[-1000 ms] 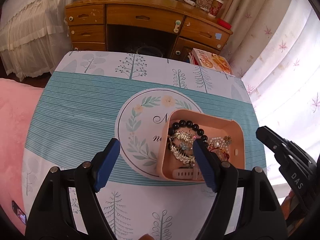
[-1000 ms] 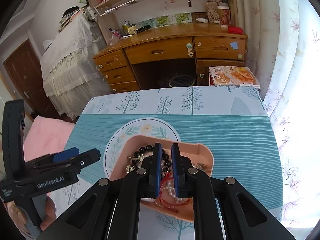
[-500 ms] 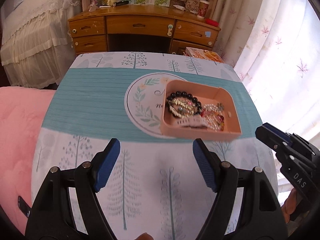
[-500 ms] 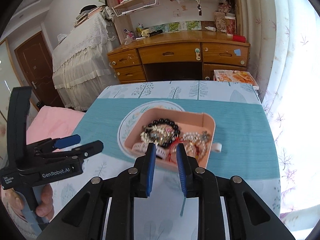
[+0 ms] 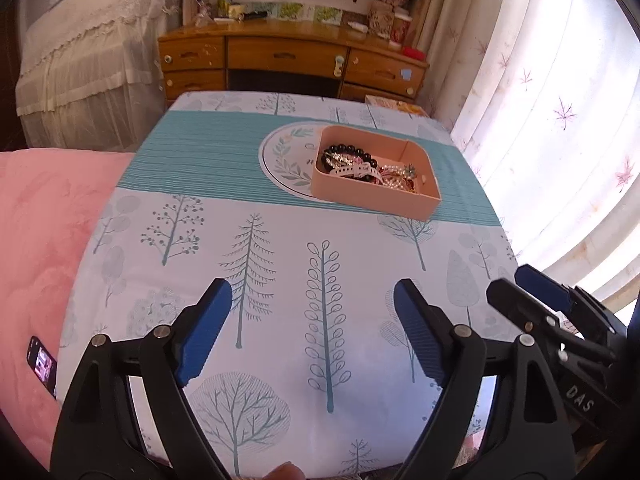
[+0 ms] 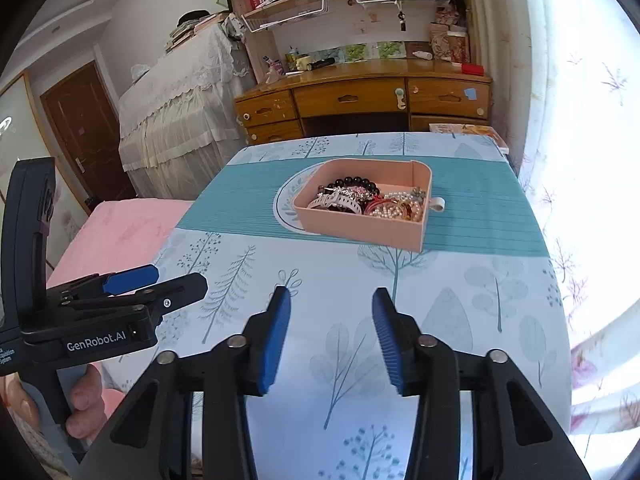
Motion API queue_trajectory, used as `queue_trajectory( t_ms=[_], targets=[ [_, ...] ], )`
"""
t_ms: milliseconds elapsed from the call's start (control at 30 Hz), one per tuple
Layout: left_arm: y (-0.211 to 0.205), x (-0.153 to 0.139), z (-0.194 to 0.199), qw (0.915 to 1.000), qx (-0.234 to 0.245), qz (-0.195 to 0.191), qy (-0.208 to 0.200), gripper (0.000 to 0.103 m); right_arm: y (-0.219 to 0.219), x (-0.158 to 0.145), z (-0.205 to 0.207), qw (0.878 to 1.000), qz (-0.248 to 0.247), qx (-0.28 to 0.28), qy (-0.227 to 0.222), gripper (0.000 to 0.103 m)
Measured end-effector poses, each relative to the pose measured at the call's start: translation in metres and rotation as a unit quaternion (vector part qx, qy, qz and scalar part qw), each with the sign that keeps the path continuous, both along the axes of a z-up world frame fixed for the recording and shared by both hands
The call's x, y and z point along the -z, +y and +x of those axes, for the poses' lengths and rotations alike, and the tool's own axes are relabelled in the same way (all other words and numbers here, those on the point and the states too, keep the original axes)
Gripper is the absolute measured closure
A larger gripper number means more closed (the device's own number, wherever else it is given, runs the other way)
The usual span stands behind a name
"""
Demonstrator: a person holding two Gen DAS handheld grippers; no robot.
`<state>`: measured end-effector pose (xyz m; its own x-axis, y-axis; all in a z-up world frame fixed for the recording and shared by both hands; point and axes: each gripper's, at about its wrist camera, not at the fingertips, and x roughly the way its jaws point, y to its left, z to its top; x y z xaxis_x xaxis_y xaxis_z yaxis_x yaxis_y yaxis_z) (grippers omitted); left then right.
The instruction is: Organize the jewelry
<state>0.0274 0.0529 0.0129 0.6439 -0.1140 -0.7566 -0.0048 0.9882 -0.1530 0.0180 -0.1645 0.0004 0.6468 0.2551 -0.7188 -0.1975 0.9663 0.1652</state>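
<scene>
A pink tray stands on the far half of the tablecloth. It holds a black bead bracelet, a white strap, a pearl string and other tangled pieces. My left gripper hovers over the near part of the table, well short of the tray, its jaws opening with nothing between them. My right gripper is likewise back from the tray, its jaws opening and empty. Each gripper shows in the other's view: the left, the right.
A pink blanket with a phone on it lies along the table's left side. Sheer curtains hang close on the right. Beyond the table stand a wooden desk and a lace-covered bed. A hand grips the left tool.
Both grippers have drawn back from over the tray toward the table's near edge. The right jaws, nearly shut a second ago, have spread apart; the left jaws have widened a little.
</scene>
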Motion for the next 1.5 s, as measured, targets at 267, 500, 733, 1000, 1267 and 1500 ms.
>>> queue_trajectory(
  t_ms=[267,500,733,1000,1267,1500],
  targets=[
    [-0.016,-0.016,-0.045,0.9978,-0.012,0.038,-0.053,0.021,0.004,-0.018,-0.054,0.999,0.004,0.021,-0.031,0.038],
    [-0.030,-0.022,-0.060,0.9961,-0.017,0.061,-0.062,0.021,0.003,-0.028,-0.069,0.999,0.003,0.028,-0.046,0.037],
    [-0.039,-0.025,-0.066,0.9944,-0.024,0.077,-0.068,0.021,-0.006,-0.029,-0.069,0.998,0.006,0.033,-0.045,0.037],
    [-0.040,-0.026,-0.071,0.9934,-0.032,0.083,-0.072,0.021,-0.007,-0.031,-0.068,0.998,0.008,0.033,-0.046,0.037],
    [-0.040,-0.025,-0.074,0.9927,-0.037,0.090,-0.071,0.021,-0.007,-0.032,-0.068,0.998,0.006,0.033,-0.043,0.037],
    [-0.039,-0.022,-0.074,0.9929,-0.038,0.092,-0.065,0.021,-0.004,-0.027,-0.067,0.999,0.007,0.032,-0.038,0.037]
  ],
)
